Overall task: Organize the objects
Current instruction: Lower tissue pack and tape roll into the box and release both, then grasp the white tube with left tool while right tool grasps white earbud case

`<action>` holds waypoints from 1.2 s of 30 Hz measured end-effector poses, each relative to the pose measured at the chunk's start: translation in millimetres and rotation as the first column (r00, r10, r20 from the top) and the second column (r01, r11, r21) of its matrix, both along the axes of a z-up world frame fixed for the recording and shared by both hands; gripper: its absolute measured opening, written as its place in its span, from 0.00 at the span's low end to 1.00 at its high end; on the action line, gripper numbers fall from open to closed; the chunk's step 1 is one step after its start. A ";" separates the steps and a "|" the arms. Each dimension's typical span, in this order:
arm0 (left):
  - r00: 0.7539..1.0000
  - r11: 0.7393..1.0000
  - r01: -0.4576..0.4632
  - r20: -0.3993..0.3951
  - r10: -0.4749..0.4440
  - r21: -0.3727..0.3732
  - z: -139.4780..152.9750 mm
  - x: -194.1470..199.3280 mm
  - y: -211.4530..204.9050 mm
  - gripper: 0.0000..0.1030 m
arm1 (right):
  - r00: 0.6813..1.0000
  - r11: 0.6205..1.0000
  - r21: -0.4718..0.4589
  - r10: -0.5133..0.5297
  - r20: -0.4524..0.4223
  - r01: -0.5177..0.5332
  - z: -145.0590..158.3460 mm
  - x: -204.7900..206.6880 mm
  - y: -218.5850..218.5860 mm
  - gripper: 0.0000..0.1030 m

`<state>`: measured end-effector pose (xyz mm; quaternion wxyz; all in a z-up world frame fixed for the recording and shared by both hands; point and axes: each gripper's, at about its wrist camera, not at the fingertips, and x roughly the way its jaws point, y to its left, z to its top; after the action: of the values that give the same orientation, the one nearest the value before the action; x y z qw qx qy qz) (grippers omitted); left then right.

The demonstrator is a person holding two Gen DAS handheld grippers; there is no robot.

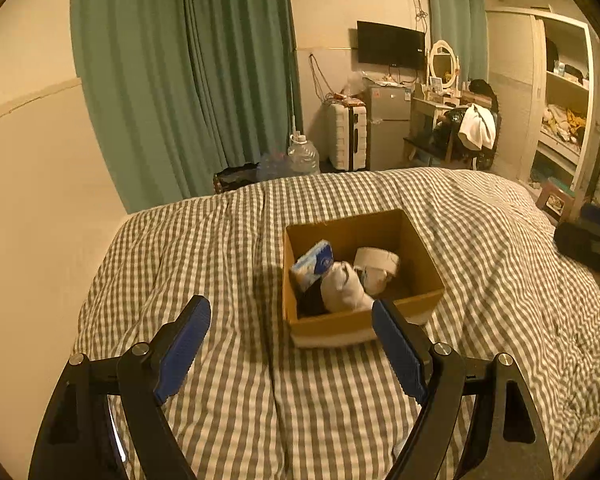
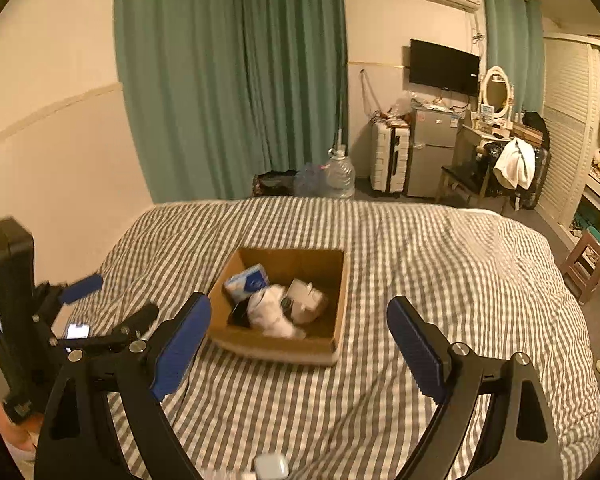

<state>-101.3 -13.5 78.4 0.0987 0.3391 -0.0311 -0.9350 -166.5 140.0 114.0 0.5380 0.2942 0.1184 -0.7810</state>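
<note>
An open cardboard box (image 1: 418,254) (image 2: 338,292) sits on the checked bed. Inside lie a blue tissue pack (image 1: 314,262) (image 2: 248,280), a white sock bundle (image 1: 346,288) (image 2: 270,310), a toilet paper roll (image 1: 378,262) (image 2: 306,298) and something dark (image 1: 312,302). My left gripper (image 1: 292,312) is open and empty, just in front of the box. My right gripper (image 2: 300,312) is open and empty, near the box's front edge. The left gripper (image 2: 96,300) also shows at the left of the right wrist view. A small white object (image 2: 272,466) lies on the bed below the right gripper.
The grey-checked duvet (image 1: 220,260) (image 2: 440,260) covers the bed. Beyond it are green curtains (image 1: 188,80), a water jug (image 1: 303,156), a white suitcase (image 1: 348,136), a small fridge (image 1: 388,128), a dressing table and open shelves (image 1: 564,104). A stool (image 2: 588,264) stands at the right.
</note>
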 end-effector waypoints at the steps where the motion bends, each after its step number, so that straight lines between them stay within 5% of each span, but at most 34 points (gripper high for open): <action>1: 1.000 1.000 0.006 0.003 -0.006 0.003 -1.5 7.4 -1.6 0.83 | 1.000 1.000 0.011 0.019 -0.002 -0.019 -4.7 8.3 4.5 0.87; 9: 0.999 0.999 -0.048 0.008 0.049 -0.019 -44.2 49.2 -11.9 0.83 | 0.992 0.982 0.140 0.125 -0.001 -0.123 -77.0 51.8 23.8 0.87; 13: 0.998 0.999 -0.054 0.038 0.054 0.004 -80.4 60.9 -7.2 0.83 | 0.985 0.957 0.241 0.144 0.098 -0.164 -133.5 63.4 14.7 0.87; 24: 0.967 0.998 -0.056 0.252 0.046 0.033 -198.8 70.0 -2.9 0.83 | 0.969 0.831 0.502 0.171 0.176 -0.238 -254.8 72.7 -19.0 0.81; 30: 0.962 0.997 -0.060 0.269 0.046 0.046 -207.9 71.9 -8.5 0.83 | 0.964 0.779 0.571 0.167 0.208 -0.258 -282.0 71.5 -33.9 0.75; 33: 0.962 0.997 -0.050 0.270 0.032 0.060 -205.7 72.8 -8.3 0.83 | 0.959 0.753 0.598 0.173 0.226 -0.276 -292.4 72.1 -37.9 0.53; 36: 0.962 0.998 -0.037 0.272 0.021 0.053 -204.0 77.6 -4.4 0.83 | 0.961 0.766 0.584 0.169 0.220 -0.268 -287.8 71.1 -31.2 0.49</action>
<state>-23.7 -18.0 -125.6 0.0974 0.4669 -0.0122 -0.8788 -95.4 108.8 -173.9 0.5098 0.4949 0.3545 -0.6080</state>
